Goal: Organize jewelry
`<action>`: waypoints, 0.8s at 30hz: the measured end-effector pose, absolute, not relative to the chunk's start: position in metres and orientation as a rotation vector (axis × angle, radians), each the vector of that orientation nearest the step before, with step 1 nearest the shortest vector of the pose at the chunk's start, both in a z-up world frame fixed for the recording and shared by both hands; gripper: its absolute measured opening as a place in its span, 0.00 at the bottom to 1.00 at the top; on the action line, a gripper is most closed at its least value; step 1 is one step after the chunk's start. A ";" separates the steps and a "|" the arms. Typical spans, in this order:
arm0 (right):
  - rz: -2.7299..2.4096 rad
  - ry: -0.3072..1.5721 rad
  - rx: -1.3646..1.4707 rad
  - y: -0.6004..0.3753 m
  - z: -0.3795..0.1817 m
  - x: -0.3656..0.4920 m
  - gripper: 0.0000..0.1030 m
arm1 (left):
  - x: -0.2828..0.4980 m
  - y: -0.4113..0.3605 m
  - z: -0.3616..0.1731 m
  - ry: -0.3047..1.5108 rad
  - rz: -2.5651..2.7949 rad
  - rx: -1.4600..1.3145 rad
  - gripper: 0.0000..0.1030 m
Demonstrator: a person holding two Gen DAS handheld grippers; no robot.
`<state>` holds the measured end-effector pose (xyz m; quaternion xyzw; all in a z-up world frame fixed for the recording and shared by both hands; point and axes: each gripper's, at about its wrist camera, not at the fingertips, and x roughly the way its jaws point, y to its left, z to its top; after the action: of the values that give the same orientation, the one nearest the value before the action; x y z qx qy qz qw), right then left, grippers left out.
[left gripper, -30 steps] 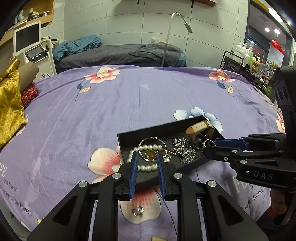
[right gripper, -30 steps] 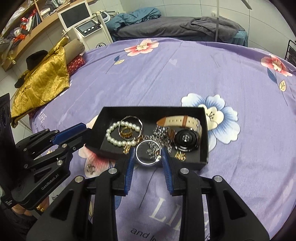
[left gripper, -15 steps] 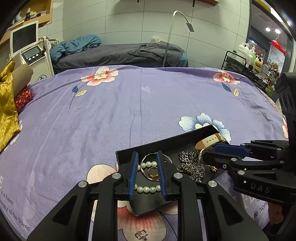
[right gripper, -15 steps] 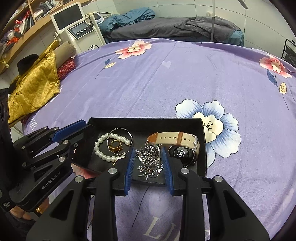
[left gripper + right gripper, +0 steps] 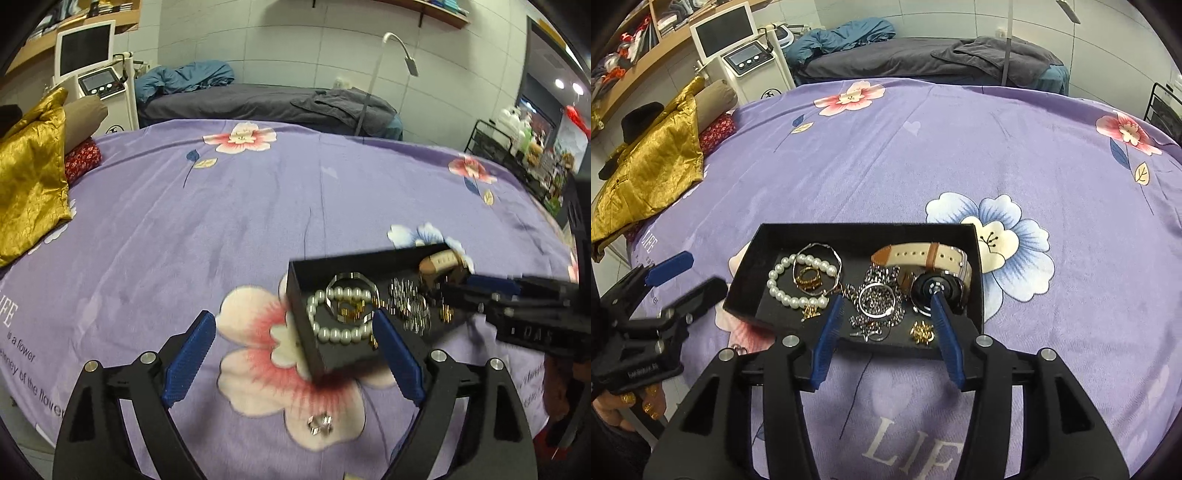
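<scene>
A black tray [image 5: 857,232] lies on the purple flowered bedspread and holds a pearl bracelet [image 5: 783,291], a thin bangle [image 5: 836,258], a gold ring [image 5: 809,277], a silver ring [image 5: 877,301] on a silver chain, a gold charm [image 5: 921,332] and a watch [image 5: 936,288] with a cream strap. My right gripper [image 5: 886,304] is open and empty over the tray's near edge. My left gripper [image 5: 291,325] is open and empty at the tray's [image 5: 306,343] left corner. A small silver earring [image 5: 319,424] lies on the bedspread in front of the tray.
A gold cloth [image 5: 653,162] and a rolled pillow [image 5: 713,96] lie at the bed's far left. A white machine with a screen [image 5: 738,44] and a grey bed [image 5: 923,59] stand behind. A wire cart [image 5: 495,144] stands at the far right.
Both grippers have opened wide. The right gripper let go of the silver ring, which now lies in the tray on the chain. The left gripper has pulled back to the left.
</scene>
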<state>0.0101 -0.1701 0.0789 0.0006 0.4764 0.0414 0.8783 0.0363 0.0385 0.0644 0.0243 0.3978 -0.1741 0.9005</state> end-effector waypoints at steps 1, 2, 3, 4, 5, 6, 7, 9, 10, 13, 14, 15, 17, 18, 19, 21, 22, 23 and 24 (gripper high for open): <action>0.086 0.995 -0.002 -0.170 0.079 0.007 0.53 | 0.030 0.038 0.062 0.825 -0.361 0.078 0.81; 0.087 0.995 -0.004 -0.169 0.078 0.005 0.54 | 0.022 0.036 0.059 0.827 -0.362 0.112 0.81; 0.090 0.998 -0.009 -0.169 0.078 0.001 0.54 | 0.015 0.034 0.056 0.827 -0.365 0.140 0.81; 0.090 0.998 -0.017 -0.167 0.079 -0.003 0.54 | 0.009 0.033 0.054 0.828 -0.370 0.165 0.80; 0.088 0.996 -0.024 -0.166 0.079 -0.007 0.55 | 0.001 0.030 0.050 0.828 -0.381 0.194 0.77; 0.086 0.996 -0.035 -0.165 0.079 -0.010 0.57 | -0.004 0.029 0.047 0.829 -0.387 0.208 0.72; 0.088 0.999 -0.042 -0.164 0.079 -0.013 0.60 | -0.008 0.027 0.043 0.836 -0.395 0.225 0.70; 0.088 1.003 -0.053 -0.164 0.078 -0.019 0.61 | -0.012 0.024 0.034 0.860 -0.401 0.240 0.59; 0.089 1.007 -0.054 -0.164 0.077 -0.021 0.63 | -0.012 0.023 0.030 0.874 -0.403 0.236 0.56; 0.079 1.034 -0.054 -0.167 0.069 -0.025 0.64 | -0.012 0.022 0.024 0.887 -0.408 0.218 0.50; 0.075 1.044 -0.047 -0.170 0.067 -0.027 0.64 | -0.012 0.021 0.022 0.889 -0.410 0.217 0.47; 0.072 1.058 -0.034 -0.173 0.064 -0.028 0.64 | -0.011 0.020 0.020 0.893 -0.410 0.220 0.41; 0.067 1.081 -0.004 -0.179 0.058 -0.031 0.64 | -0.009 0.018 0.015 0.910 -0.413 0.225 0.28; 0.062 1.094 0.013 -0.183 0.055 -0.032 0.64 | -0.009 0.017 0.013 0.912 -0.416 0.220 0.20; 0.057 1.104 0.023 -0.185 0.052 -0.033 0.64 | -0.009 0.017 0.013 0.908 -0.420 0.214 0.19; 0.046 1.121 0.042 -0.191 0.048 -0.035 0.64 | -0.010 0.018 0.012 0.910 -0.420 0.199 0.17; 0.042 1.127 0.051 -0.194 0.046 -0.036 0.64 | -0.009 0.019 0.012 0.914 -0.421 0.186 0.17; 0.042 1.131 0.058 -0.195 0.045 -0.037 0.64 | -0.009 0.020 0.013 0.919 -0.424 0.172 0.17; 0.047 1.137 0.066 -0.195 0.044 -0.037 0.64 | -0.008 0.021 0.014 0.926 -0.428 0.158 0.17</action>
<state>-0.0372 -0.1954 0.0441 0.0313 0.5383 0.0222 0.8419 -0.0082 0.0208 0.0139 0.0758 0.4425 -0.2045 0.8698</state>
